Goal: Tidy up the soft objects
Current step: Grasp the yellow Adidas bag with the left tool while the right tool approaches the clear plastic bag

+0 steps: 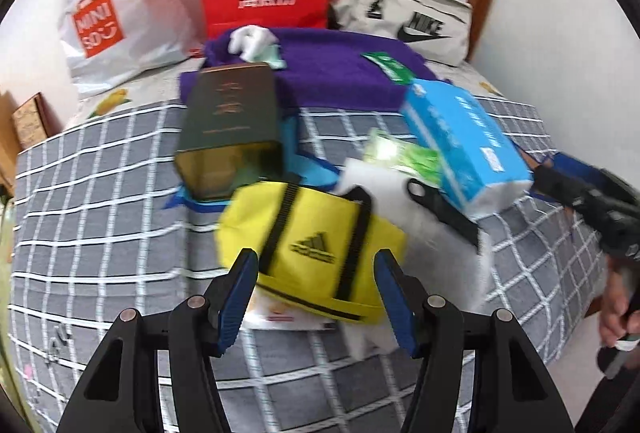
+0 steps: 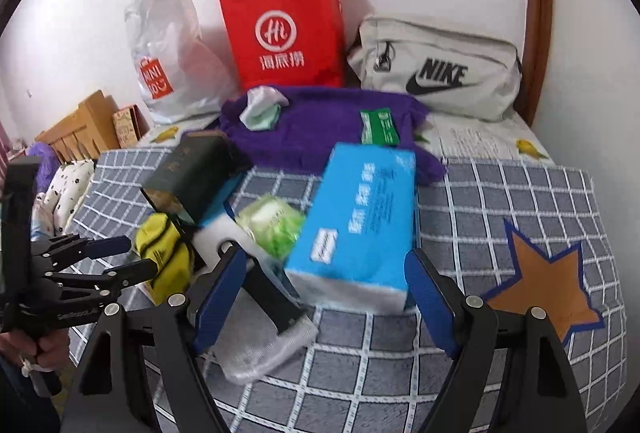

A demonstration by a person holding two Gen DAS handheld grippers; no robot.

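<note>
Left gripper hovers spread before yellow bag; right gripper gapes around tissue pack, contact unclear. Pile motion-blurred.

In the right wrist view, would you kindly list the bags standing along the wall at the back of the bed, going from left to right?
White Miniso plastic bag → red paper bag → grey Nike bag.
</note>
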